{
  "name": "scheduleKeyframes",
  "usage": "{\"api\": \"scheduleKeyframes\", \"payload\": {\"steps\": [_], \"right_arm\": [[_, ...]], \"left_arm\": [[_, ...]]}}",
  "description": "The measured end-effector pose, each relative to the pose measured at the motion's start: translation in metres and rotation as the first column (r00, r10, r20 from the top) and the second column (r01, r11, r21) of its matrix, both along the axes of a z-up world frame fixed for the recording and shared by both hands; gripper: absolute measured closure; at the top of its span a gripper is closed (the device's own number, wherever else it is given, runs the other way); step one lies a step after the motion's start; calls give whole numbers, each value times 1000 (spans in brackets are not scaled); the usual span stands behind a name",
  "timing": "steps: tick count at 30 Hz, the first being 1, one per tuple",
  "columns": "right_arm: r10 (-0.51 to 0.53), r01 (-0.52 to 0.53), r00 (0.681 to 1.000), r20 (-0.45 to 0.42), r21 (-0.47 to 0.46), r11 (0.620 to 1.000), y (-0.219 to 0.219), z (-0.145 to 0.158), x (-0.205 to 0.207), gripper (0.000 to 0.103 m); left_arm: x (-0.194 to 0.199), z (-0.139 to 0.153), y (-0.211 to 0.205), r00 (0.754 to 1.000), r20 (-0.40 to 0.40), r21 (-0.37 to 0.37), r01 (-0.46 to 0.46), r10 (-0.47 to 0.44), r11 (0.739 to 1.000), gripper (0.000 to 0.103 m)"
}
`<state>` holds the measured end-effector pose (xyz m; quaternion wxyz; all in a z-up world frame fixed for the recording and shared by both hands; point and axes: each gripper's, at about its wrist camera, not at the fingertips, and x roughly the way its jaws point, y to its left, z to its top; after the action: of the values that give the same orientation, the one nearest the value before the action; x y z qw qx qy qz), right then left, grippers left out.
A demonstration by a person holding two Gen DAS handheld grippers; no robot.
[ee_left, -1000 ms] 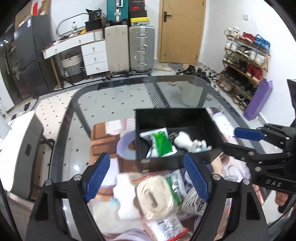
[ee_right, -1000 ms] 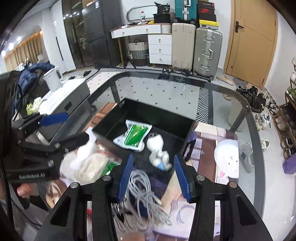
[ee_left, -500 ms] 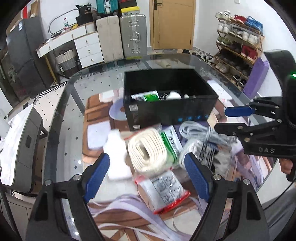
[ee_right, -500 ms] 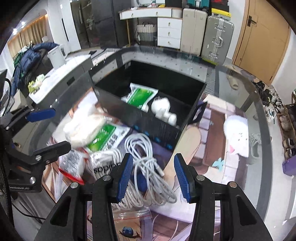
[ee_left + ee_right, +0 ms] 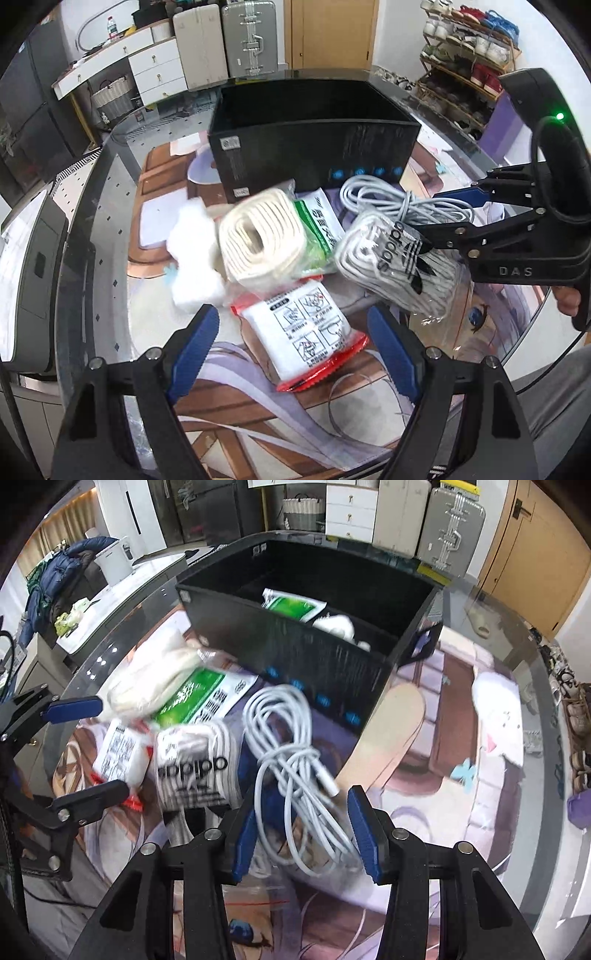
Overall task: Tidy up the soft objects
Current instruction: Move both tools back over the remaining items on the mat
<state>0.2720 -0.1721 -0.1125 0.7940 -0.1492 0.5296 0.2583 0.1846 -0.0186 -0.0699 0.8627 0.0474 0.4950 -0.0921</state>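
A black box [image 5: 314, 147] stands on the table, with a green-and-white packet [image 5: 291, 607] and a white soft item [image 5: 336, 624] inside. In front of it lie a cream rope coil [image 5: 258, 236], a green packet [image 5: 317, 229], a bagged white bundle with black lettering [image 5: 395, 258], a white cable [image 5: 291, 760], white cotton [image 5: 195, 258] and a red-edged packet [image 5: 303, 339]. My left gripper [image 5: 295, 350] is open just above the red-edged packet. My right gripper [image 5: 303, 834] is open, and the cable passes between its pads without being pressed.
The pile rests on a printed mat [image 5: 443, 738] over a glass table [image 5: 110, 229] whose curved edge runs close on the left. Suitcases [image 5: 225, 37], a door and a shoe rack [image 5: 461, 48] stand beyond. A person's fingers [image 5: 565, 299] hold the right gripper's handle.
Both grippers have come down toward the pile in front of the box, so the box is now seen from its side. Neither jaw width changed, and nothing was picked up.
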Motion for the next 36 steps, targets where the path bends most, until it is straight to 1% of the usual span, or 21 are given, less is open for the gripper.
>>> {"api": "scheduleKeyframes", "payload": {"steps": [1,5,7,9,11,13,16,18,20,24,28,30,32,33,34,35,36], "right_arm": [[-2,2,1000,-7,6,1000,-2,0,-3,58],[-13,14,999,-36,33,999,-14,3,-18,61],[11,-8,998,-57,39,999,-13,3,-31,61],[30,-29,998,-54,30,999,-12,5,-43,61],[46,-43,997,-60,53,998,-12,9,-51,61],[43,-40,998,-43,75,996,-13,18,-53,58],[-9,10,1000,-14,88,996,-21,30,-42,55],[-61,64,998,-32,122,990,-26,30,-29,54],[-93,99,994,-50,123,987,-24,25,-17,50],[-116,119,993,-36,91,989,-13,19,3,42],[-123,125,992,-31,74,989,-8,10,12,41],[-121,125,992,-43,83,989,-6,8,12,41],[-98,100,995,-38,63,993,-1,6,10,41],[-74,75,997,-23,34,997,1,5,7,43],[-56,57,998,-19,22,998,2,4,3,53],[-37,37,999,-16,15,999,3,4,-1,56],[-17,17,1000,-7,-3,1000,3,4,-5,61]], "left_arm": [[-1,-2,-1,1000,-4,8,2,-2,1000,19],[-1,-6,-1,1000,-19,12,10,-10,1000,20],[-2,-8,1,1000,-28,18,6,-6,1000,19],[-2,-10,3,999,-34,20,11,-10,1000,19],[-2,-9,6,999,-31,21,14,-13,1000,19],[-2,-7,9,999,-29,27,14,-13,1000,19],[-1,-6,13,1000,-27,21,4,-3,1000,19],[0,-5,13,1000,-26,22,0,1,1000,19],[1,-5,12,1000,-28,22,2,-2,1000,19],[4,-5,6,1000,-29,22,12,-11,1000,19],[8,-9,6,999,-39,29,8,-7,1000,19],[9,-12,8,999,-48,35,3,-2,999,20],[9,-14,11,998,-55,28,1,1,1000,20],[9,-14,13,998,-61,20,2,-1,1000,21],[10,-14,14,998,-64,17,2,-1,1000,22],[9,-14,16,998,-63,16,3,-2,1000,26],[8,-13,17,998,-61,16,6,-5,1000,35]]}}
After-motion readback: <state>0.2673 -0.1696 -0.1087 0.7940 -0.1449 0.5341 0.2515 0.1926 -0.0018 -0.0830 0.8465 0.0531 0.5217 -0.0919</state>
